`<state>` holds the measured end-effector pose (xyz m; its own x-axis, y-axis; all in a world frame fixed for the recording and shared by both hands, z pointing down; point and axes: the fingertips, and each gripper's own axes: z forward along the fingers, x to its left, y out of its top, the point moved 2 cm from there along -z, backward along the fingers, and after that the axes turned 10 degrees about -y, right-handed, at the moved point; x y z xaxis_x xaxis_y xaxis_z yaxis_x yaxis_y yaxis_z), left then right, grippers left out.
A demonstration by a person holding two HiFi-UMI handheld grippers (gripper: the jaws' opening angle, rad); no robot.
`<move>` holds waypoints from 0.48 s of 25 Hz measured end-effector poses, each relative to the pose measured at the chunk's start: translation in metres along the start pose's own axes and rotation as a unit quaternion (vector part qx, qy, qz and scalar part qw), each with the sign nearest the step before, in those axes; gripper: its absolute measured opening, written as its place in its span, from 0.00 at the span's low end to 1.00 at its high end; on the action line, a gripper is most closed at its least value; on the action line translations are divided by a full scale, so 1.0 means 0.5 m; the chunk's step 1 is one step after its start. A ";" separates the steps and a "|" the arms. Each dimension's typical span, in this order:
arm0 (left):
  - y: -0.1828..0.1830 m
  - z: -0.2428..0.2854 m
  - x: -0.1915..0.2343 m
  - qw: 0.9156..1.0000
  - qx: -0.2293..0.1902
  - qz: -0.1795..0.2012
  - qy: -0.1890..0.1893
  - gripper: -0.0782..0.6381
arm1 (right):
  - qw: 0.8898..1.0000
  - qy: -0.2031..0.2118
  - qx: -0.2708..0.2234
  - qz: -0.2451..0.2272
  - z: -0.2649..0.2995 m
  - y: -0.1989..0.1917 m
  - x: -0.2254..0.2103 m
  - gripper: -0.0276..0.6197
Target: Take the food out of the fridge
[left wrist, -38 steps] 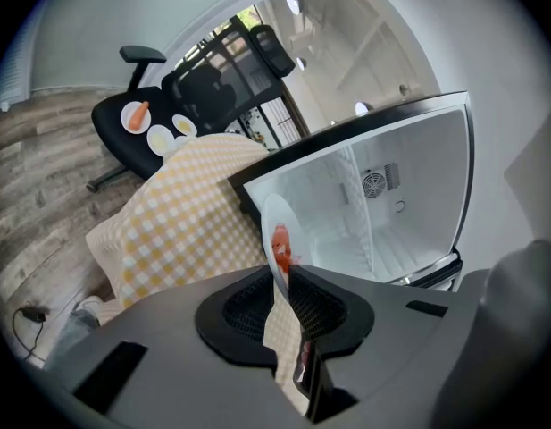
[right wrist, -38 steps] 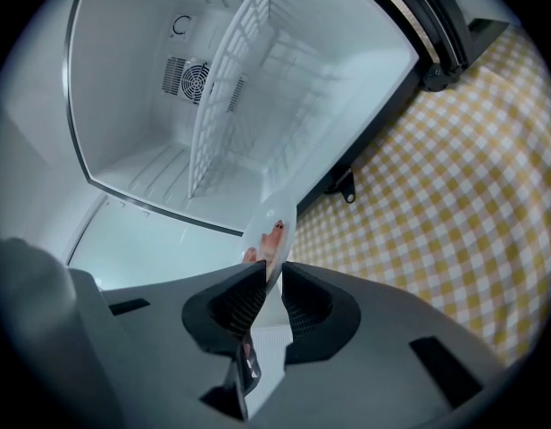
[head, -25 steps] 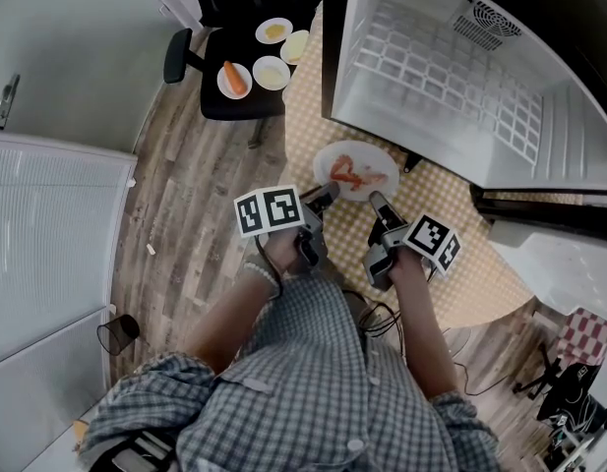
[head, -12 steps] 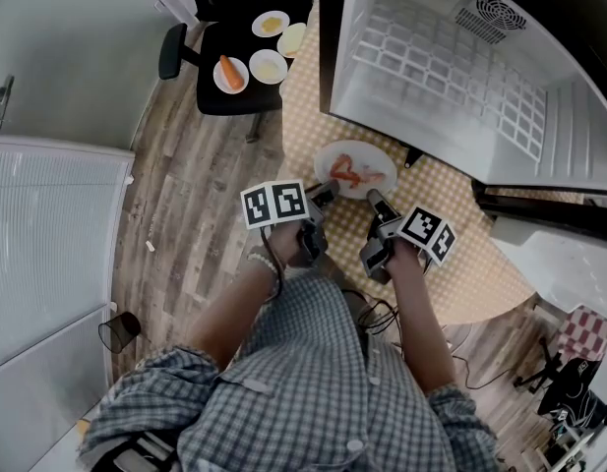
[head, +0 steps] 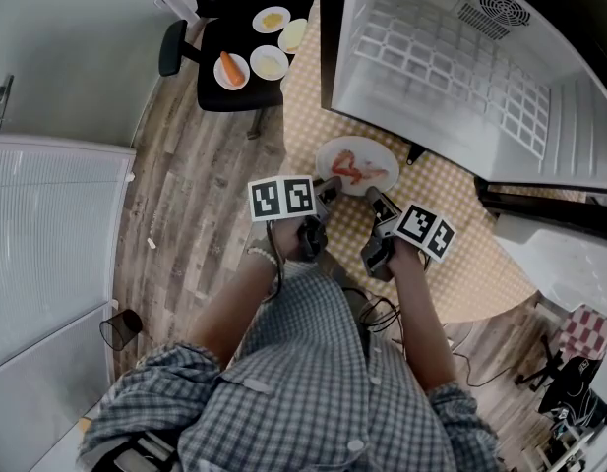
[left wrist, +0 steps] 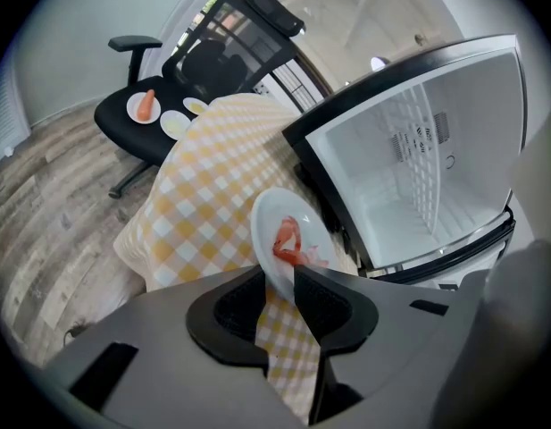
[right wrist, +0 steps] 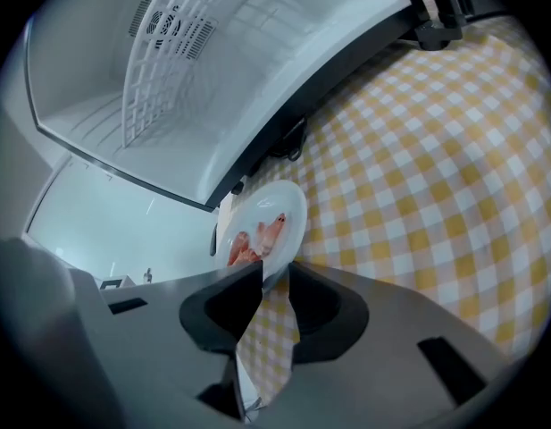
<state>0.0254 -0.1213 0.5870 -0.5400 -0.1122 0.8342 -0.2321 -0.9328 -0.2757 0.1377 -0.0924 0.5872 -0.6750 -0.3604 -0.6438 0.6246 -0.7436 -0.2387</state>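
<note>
The plate (head: 354, 144) of reddish food (head: 360, 172) sits on the checked cloth (head: 431, 224), just near of the open fridge (head: 441, 77) and outside it. What shows of the fridge's white inside holds nothing.

The plate lies straight ahead, on the far side of both tools and between them. The left gripper (head: 331, 187) meets its near-left rim and the right gripper (head: 374, 200) its near-right rim, so neither hand is nearer than the other. The plate is round, with no long axis to line up on; the food lies roughly left to right across it.

In the left gripper view, the left gripper (left wrist: 277, 275) has its jaws a little apart, with the plate (left wrist: 279, 213) edge in the gap and the food (left wrist: 288, 239) just beyond. In the right gripper view, the right gripper (right wrist: 275, 271) is the same, with the rim of the plate (right wrist: 291, 206) between slightly spread jaws. Both pairs of jaws have just been opening, and the pads no longer look clamped on the rim.

This looks like the let-go after setting the plate down. To come clear, each tool likely has to back straight toward the person, along its own line, or the rim may snag and drag the plate.

Far left, a chair (head: 210, 96) holds more small plates, one with a carrot (head: 230, 69).
</note>
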 end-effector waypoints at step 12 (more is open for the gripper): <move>-0.013 0.002 -0.026 0.997 0.054 0.054 -0.022 0.39 | 0.998 0.001 0.001 -0.061 -0.016 -0.006 0.006 0.22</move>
<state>0.0348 -0.1139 0.5784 -0.5205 -0.2258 0.8234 -0.0856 -0.9457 -0.3135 0.1367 -0.0866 0.5800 -0.7460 -0.2657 -0.6106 0.5360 -0.7837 -0.3139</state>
